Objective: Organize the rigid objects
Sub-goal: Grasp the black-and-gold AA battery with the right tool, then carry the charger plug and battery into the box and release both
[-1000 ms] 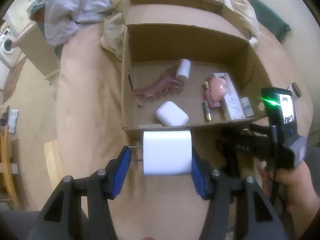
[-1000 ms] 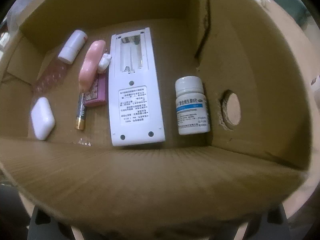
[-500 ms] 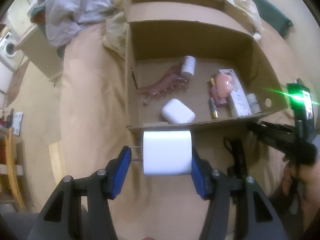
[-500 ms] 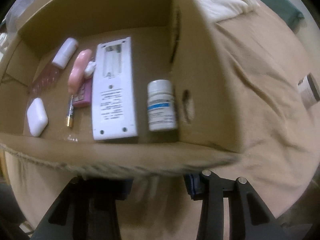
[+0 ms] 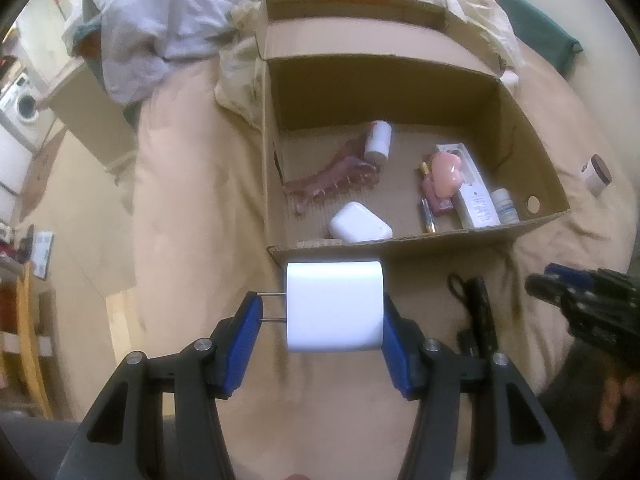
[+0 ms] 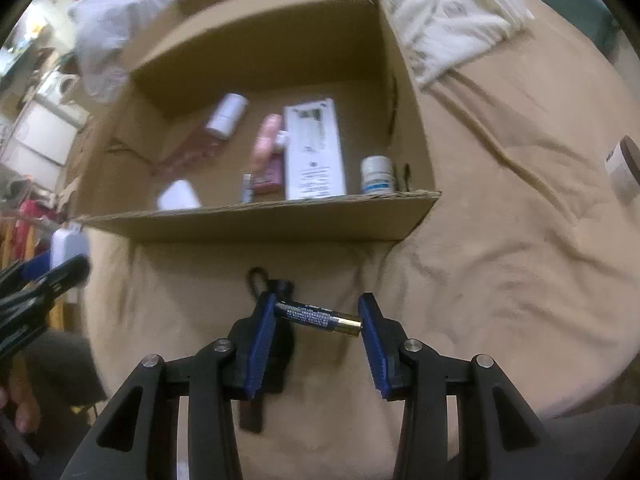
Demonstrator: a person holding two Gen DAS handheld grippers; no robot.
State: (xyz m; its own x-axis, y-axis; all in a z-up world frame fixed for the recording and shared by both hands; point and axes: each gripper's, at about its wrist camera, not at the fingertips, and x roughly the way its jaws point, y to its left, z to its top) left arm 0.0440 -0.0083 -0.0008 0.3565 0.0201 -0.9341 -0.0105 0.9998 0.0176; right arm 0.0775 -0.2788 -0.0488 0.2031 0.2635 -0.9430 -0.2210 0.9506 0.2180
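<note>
My left gripper is shut on a white plug charger, its two prongs against the left pad, held just before the near wall of an open cardboard box. My right gripper is shut on a dark battery with a gold end, held crosswise above the bedding in front of the box. The box holds a white earbud case, a pink hair claw, a white remote, a pill bottle, a pink item and a small white tube. The right gripper shows at the left wrist view's right edge.
The box sits on a tan bed cover. A black object with a loop lies in front of the box, under my right gripper. A small jar lies right of the box. Rumpled white bedding is piled behind it.
My right gripper has pulled back out of the box and now holds the battery above the bedding. My left gripper has stayed shut on the charger, drifting slightly.
</note>
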